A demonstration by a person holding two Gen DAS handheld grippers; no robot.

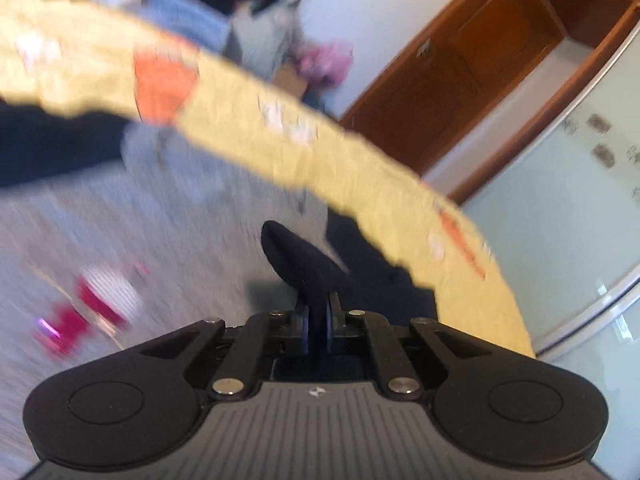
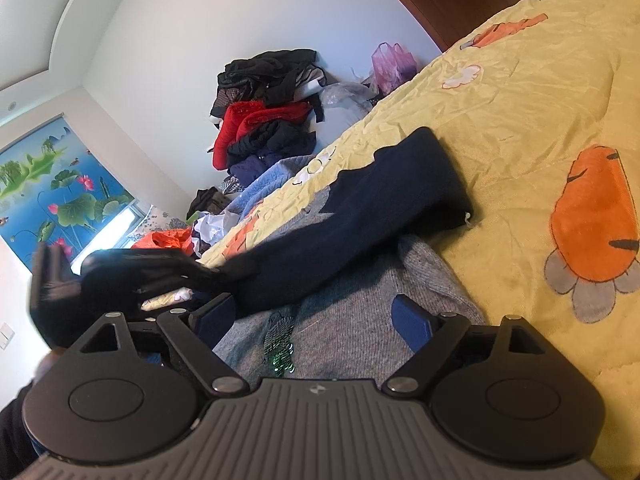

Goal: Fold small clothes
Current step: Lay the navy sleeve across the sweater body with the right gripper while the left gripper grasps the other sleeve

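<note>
A small grey knit sweater (image 2: 360, 300) with dark navy sleeves lies on a yellow quilt (image 2: 520, 120) printed with orange carrots. One navy sleeve (image 2: 380, 208) stretches across the grey body. My left gripper (image 1: 318, 320) is shut on the navy sleeve's end (image 1: 300, 264), lifted above the sweater; it shows blurred at the left of the right wrist view (image 2: 160, 276). My right gripper (image 2: 316, 320) is open and empty, just above the grey body (image 1: 160, 208) with a green sequin patch (image 2: 280, 352).
A pile of black, red and navy clothes (image 2: 264, 120) and plastic bags (image 2: 392, 60) sits beyond the bed's far edge. A brown wooden door (image 1: 460, 80) and a glass wardrobe panel (image 1: 560, 200) stand to the side. A pink and white patch (image 1: 92, 304) shows on the sweater.
</note>
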